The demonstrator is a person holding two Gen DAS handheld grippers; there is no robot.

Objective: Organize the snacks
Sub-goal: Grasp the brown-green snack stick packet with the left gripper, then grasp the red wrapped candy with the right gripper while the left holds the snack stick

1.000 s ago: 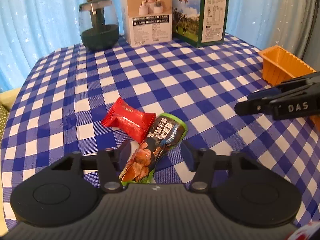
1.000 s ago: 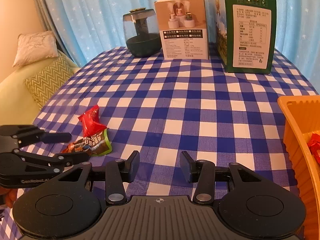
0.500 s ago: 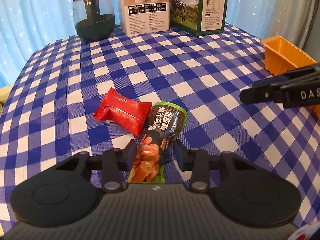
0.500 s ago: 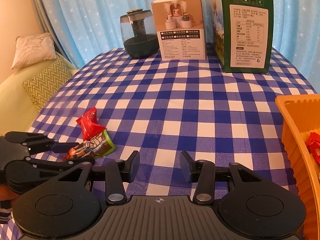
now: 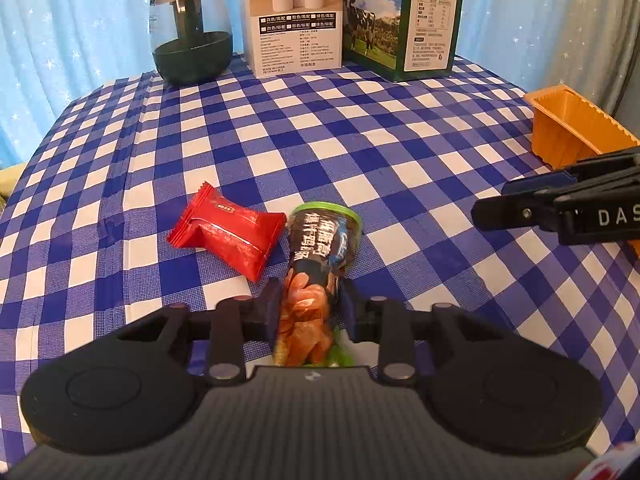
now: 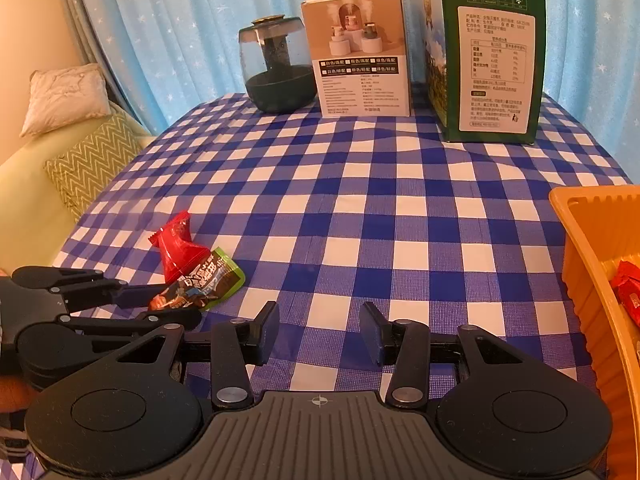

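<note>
The left gripper (image 5: 307, 300) is closing, both pads pressing the one green snack pouch (image 5: 316, 264) lying on the checked tablecloth (image 5: 360, 152). At its ten o'clock, touching it, one red snack packet (image 5: 228, 231). The right gripper (image 6: 319, 330) hangs parted, nothing in it. At its three o'clock, one orange bin (image 6: 592, 264) with a red packet (image 6: 627, 294) inside. Two boxes at twelve.

A blue-and-white checked tablecloth (image 5: 360, 152) fills the frame. At centre lie a glossy red packet (image 5: 228, 232) and a dark pouch (image 5: 316, 264) with a green rim and orange contents. At right stands an orange bin (image 5: 568, 132). At top: a dark green jar (image 5: 191, 36), a beige-and-white box (image 5: 294, 20), a green box (image 5: 408, 20), and light blue star-dotted curtains (image 5: 80, 20).
</note>
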